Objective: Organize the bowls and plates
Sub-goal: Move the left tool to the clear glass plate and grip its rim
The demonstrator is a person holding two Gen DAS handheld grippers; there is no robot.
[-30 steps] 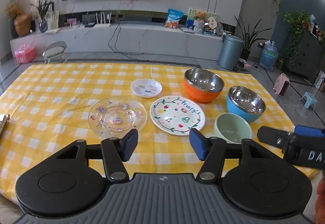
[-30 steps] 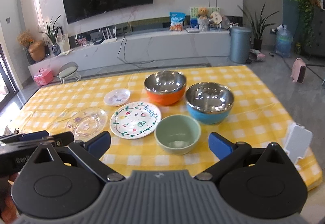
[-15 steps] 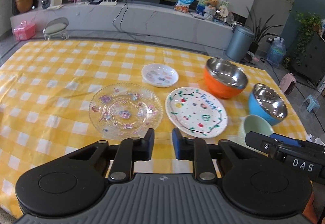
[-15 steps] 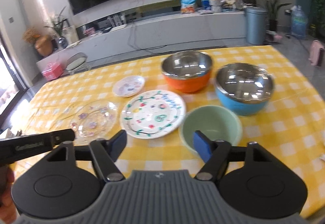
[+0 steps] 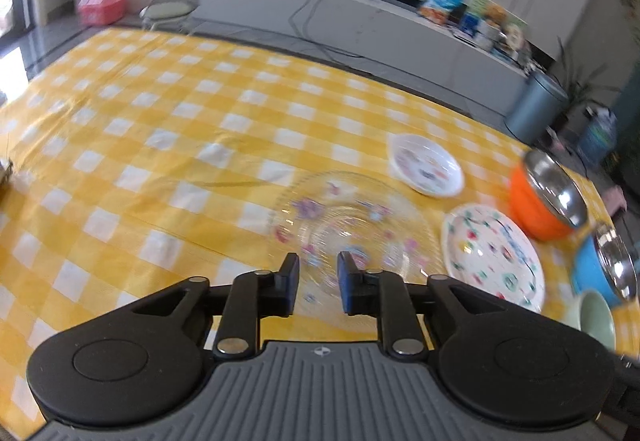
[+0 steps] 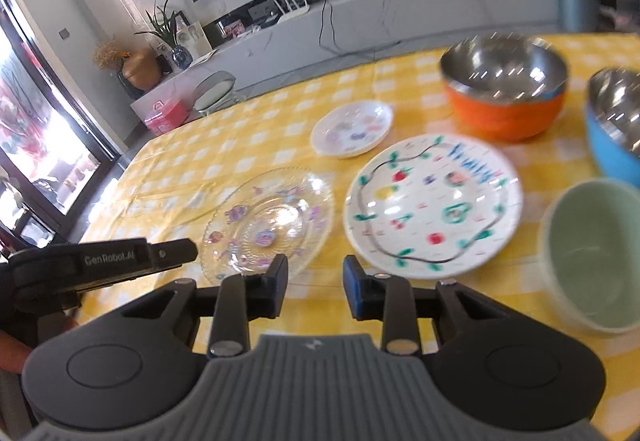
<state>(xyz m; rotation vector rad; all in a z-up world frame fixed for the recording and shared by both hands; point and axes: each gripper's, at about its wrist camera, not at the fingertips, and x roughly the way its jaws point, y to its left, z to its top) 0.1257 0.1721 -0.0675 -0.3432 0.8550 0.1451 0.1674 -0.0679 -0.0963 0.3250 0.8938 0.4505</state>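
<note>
On the yellow checked table (image 5: 160, 121), a clear glass plate (image 5: 352, 225) with flower prints lies just past my left gripper (image 5: 318, 283). Its jaws stand narrowly apart and are opening, with nothing between them. My right gripper (image 6: 316, 287) hovers over the cloth between the glass plate (image 6: 268, 221) and the fruit-painted white plate (image 6: 434, 201). Its jaws are closing on nothing. A small white plate (image 6: 352, 127) sits behind them. An orange bowl (image 6: 504, 93), a blue bowl (image 6: 612, 137) and a pale green bowl (image 6: 592, 249) stand to the right.
One black finger (image 6: 172, 253) of the left gripper reaches in beside the glass plate in the right wrist view. A small object (image 5: 4, 177) lies at the table's left edge. Beyond the table are a stool (image 5: 172, 7), a long white console (image 5: 360, 25) and a grey bin (image 5: 536, 105).
Both grippers have dropped and closed in on the plates, swinging left. Both pairs of jaws have narrowed from wide open. The glass plate now lies right before the left fingertips.
</note>
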